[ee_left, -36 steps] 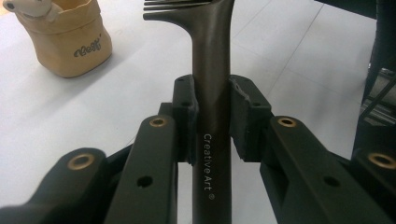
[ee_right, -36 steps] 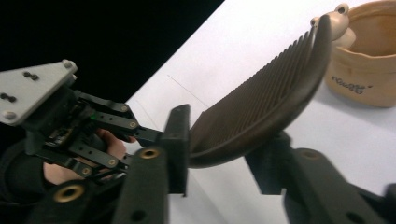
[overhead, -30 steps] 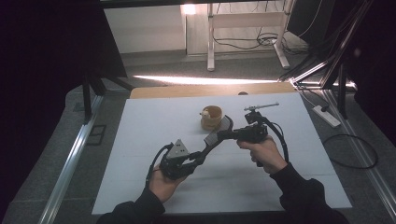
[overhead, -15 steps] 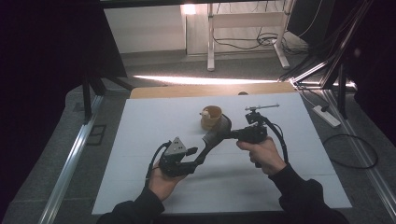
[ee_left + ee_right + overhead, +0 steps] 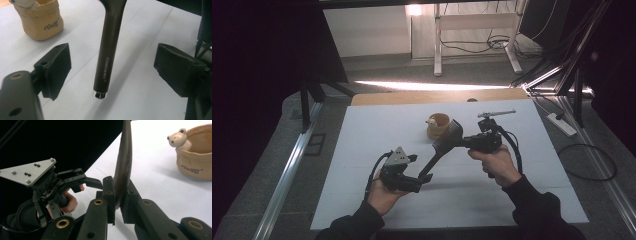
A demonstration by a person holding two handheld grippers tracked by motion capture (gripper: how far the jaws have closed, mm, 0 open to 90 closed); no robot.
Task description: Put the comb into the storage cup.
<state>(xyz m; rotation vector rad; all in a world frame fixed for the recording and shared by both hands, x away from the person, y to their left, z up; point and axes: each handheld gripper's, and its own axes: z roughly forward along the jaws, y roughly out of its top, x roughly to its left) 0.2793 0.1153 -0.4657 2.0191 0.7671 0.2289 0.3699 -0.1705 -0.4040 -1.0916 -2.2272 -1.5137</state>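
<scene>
My right gripper [image 5: 460, 142] is shut on the broad head of a dark brown utensil [image 5: 447, 142] and holds it above the white table. In the right gripper view the jaws [image 5: 117, 195] pinch the flat blade [image 5: 123, 162] edge-on. The long handle [image 5: 108, 50] slopes down to a chrome tip between the wide-apart fingers [image 5: 56, 66] of my left gripper [image 5: 421, 178], which is open and does not touch it. A tan cup [image 5: 438, 125] with a small bear figure [image 5: 178, 138] on its rim stands just behind the utensil's head.
The white tabletop [image 5: 362, 150] has free room left, right and in front of the hands. A wooden strip [image 5: 412, 97] runs along its far edge. A power strip [image 5: 562, 125] and cables lie on the floor to the right.
The left gripper has shifted slightly around the end of the handle. The right gripper keeps hold of the utensil's head, and the cup has not moved.
</scene>
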